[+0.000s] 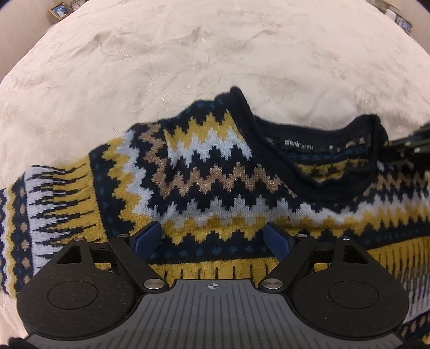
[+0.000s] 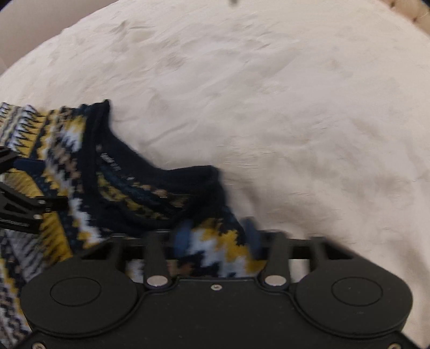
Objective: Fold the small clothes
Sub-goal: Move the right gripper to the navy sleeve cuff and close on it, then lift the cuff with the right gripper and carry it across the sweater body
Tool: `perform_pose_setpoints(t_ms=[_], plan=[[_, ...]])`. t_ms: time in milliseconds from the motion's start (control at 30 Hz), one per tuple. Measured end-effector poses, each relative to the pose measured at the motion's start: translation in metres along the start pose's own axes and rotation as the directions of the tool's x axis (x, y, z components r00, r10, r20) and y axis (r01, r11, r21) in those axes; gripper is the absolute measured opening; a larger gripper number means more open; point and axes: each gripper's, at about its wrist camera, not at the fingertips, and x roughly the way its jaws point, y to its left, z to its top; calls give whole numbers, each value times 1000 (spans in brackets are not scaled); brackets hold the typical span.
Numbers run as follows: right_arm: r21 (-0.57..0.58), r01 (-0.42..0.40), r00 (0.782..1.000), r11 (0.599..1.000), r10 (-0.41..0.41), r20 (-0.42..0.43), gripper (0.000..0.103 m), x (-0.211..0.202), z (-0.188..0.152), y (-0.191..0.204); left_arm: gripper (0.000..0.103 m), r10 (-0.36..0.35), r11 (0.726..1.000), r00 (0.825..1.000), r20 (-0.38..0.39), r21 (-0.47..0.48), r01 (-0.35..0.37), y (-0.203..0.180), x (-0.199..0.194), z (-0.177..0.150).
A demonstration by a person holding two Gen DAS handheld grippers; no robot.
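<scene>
Sweater [image 1: 215,182] neck label [image 1: 292,145] reads "Sonia"; smaller print illegible.

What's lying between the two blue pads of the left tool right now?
In the left wrist view, only the patterned sweater: its yellow zigzag band and dotted dark stripe span the gap between the left tool pads, which stand apart over the knit.

The place looked like a bedroom in a home. A cream bedspread [image 1: 188,67] with faint embroidered swirls covered a wide, soft surface that filled both views. At the far left corner stood a small framed photograph [image 1: 59,10], and more framed pictures [image 1: 401,21] sat at the far right edge. A patterned knit sweater [image 1: 215,174] lay spread on the bedspread.
</scene>
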Motion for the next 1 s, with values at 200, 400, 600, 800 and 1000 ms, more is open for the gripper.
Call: perform_pose_setpoints(t_ms=[200, 400, 600, 800, 1000], plan=[[180, 156, 983, 971, -171, 70, 6, -21, -4, -23, 80, 17, 1000, 995, 98, 5, -18, 2, -18, 6], [340, 119, 985, 933, -155, 82, 17, -26, -13, -48, 85, 44, 998, 999, 26, 40, -45, 1, 8, 11], [357, 96, 964, 929, -177, 200, 59, -77, -29, -37, 83, -49, 999, 999, 22, 1, 49, 5, -10, 14], [415, 87, 943, 905, -209, 258, 77, -120, -57, -25, 84, -106, 993, 991, 79, -49, 110, -4, -57, -4], [534, 129, 927, 835, -293, 235, 82, -150, -102, -39, 84, -123, 992, 991, 57, -33, 126, -16, -99, -22]])
